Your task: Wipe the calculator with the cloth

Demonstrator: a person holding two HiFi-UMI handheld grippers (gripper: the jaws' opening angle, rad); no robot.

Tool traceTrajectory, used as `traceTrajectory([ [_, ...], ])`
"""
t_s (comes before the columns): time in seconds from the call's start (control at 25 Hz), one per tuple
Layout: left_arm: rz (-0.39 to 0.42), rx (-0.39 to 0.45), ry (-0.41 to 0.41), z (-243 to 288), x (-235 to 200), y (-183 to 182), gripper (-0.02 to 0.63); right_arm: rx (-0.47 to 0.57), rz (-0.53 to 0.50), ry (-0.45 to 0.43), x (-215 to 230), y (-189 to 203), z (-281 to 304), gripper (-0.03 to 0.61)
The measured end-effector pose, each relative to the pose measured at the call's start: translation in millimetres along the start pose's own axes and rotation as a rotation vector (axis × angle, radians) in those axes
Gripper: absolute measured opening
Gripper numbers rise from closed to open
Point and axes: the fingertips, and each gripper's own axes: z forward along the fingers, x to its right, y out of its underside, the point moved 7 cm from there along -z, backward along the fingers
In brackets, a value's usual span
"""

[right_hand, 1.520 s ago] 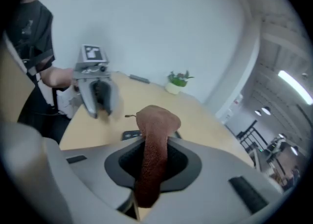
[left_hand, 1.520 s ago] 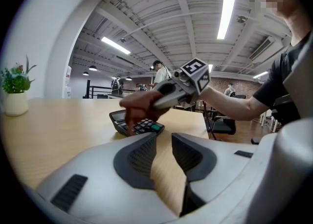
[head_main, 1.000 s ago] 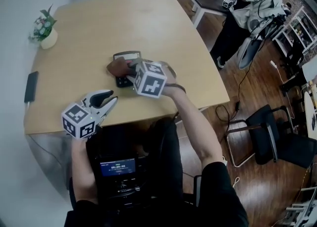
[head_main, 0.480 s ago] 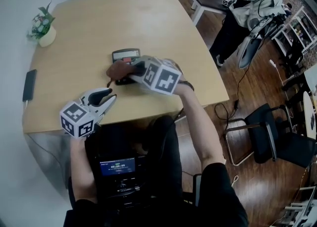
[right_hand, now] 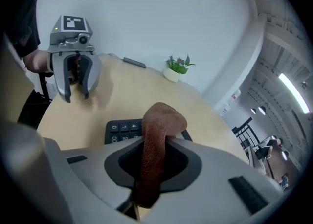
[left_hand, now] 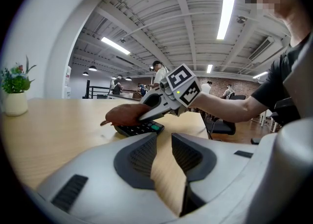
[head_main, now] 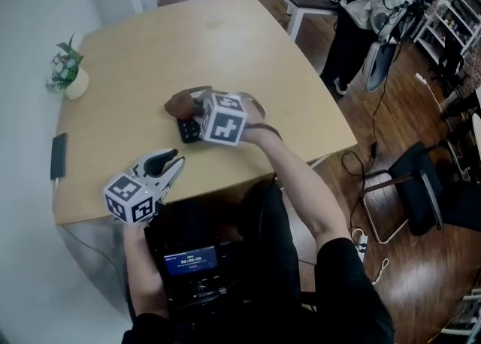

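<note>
A black calculator point(head_main: 188, 131) lies near the middle of the wooden table point(head_main: 225, 42). My right gripper point(head_main: 194, 107) is shut on a brown cloth point(head_main: 183, 103), which rests on the calculator's far end and hides its display. In the right gripper view the cloth point(right_hand: 159, 125) stands pinched between the jaws, above the number keys of the calculator point(right_hand: 120, 131). My left gripper point(head_main: 176, 161) hovers by the table's near edge, open with nothing between its pads. In the left gripper view the cloth point(left_hand: 124, 115) covers the calculator point(left_hand: 142, 129).
A small potted plant point(head_main: 66, 72) stands at the far left of the table. A dark phone point(head_main: 58, 156) lies on the left edge. A person point(head_main: 368, 4) stands beyond the table's right side, and a black chair point(head_main: 421, 192) is on the floor at right.
The right gripper slid the cloth along the calculator: the display showed before and is now covered, while the near keys show. The left gripper has stayed where it was.
</note>
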Motion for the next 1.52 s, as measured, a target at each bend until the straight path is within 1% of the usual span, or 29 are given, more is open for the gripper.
traceTrajectory([
  [0.12, 0.001, -0.001, -0.001, 0.5, -1.3, -0.4, 0.110, 0.009, -0.055, -0.035, -20.6, 1.3, -10.1, 0.061],
  [0.24, 0.003, -0.010, -0.002, 0.9, -2.7, -0.3, 0.109, 0.035, -0.100, -0.089, -45.3, 5.7, -22.6, 0.061],
  [0.4, 0.002, -0.018, 0.000, 2.8, -3.9, 0.3, 0.096, 0.027, -0.185, -0.185, -75.6, 22.0, -38.9, 0.063],
  [0.48, 0.009, -0.017, 0.019, 9.8, 0.2, -1.2, 0.086, 0.022, -0.177, -0.210, -78.0, 34.6, -51.4, 0.061],
  [0.52, 0.021, -0.020, 0.036, 15.9, 3.4, -2.8, 0.086, 0.033, -0.144, -0.202, -72.4, 41.0, -58.6, 0.062],
  [0.6, 0.050, -0.029, 0.072, 30.9, 9.1, -7.3, 0.087, 0.079, -0.023, -0.140, -48.1, 52.4, -72.9, 0.061],
  [0.64, 0.063, -0.037, 0.086, 38.5, 10.9, -9.4, 0.094, 0.107, 0.052, -0.087, -31.3, 56.8, -78.7, 0.061],
  [0.72, 0.083, -0.069, 0.103, 52.6, 12.4, -11.9, 0.108, 0.152, 0.188, 0.051, 4.3, 62.8, -85.4, 0.062],
  [0.76, 0.096, -0.096, 0.106, 58.6, 13.2, -12.0, 0.119, 0.162, 0.237, 0.120, 20.1, 64.6, -85.9, 0.063],
  [0.8, 0.115, -0.126, 0.106, 63.2, 14.6, -11.4, 0.121, 0.168, 0.268, 0.173, 32.8, 64.9, -84.4, 0.061],
  [0.84, 0.134, -0.154, 0.104, 66.4, 16.3, -10.5, 0.121, 0.178, 0.283, 0.206, 42.5, 63.1, -80.7, 0.061],
  [0.88, 0.149, -0.175, 0.099, 68.5, 17.9, -9.6, 0.121, 0.193, 0.285, 0.219, 49.6, 59.7, -74.7, 0.063],
  [0.92, 0.158, -0.187, 0.093, 70.0, 19.2, -9.0, 0.121, 0.208, 0.277, 0.215, 54.5, 55.8, -66.5, 0.063],
  [1.0, 0.150, -0.182, 0.087, 70.9, 20.5, -9.1, 0.121, 0.211, 0.243, 0.172, 57.3, 50.4, -46.3, 0.063],
  [1.16, 0.078, -0.099, 0.083, 64.9, 18.2, -13.6, 0.121, 0.119, 0.130, 0.062, 37.3, 55.4, -20.9, 0.063],
  [1.24, 0.062, -0.078, 0.080, 62.1, 16.1, -15.2, 0.118, 0.097, 0.090, 0.017, 21.3, 57.8, -24.2, 0.063],
  [1.4, 0.058, -0.070, 0.079, 60.8, 15.3, -15.7, 0.118, 0.073, 0.033, -0.047, -7.5, 64.9, -42.0, 0.063],
  [1.52, 0.042, -0.047, 0.081, 59.8, 14.1, -16.2, 0.118, 0.040, -0.071, -0.103, -37.2, 71.9, -56.3, 0.063],
])
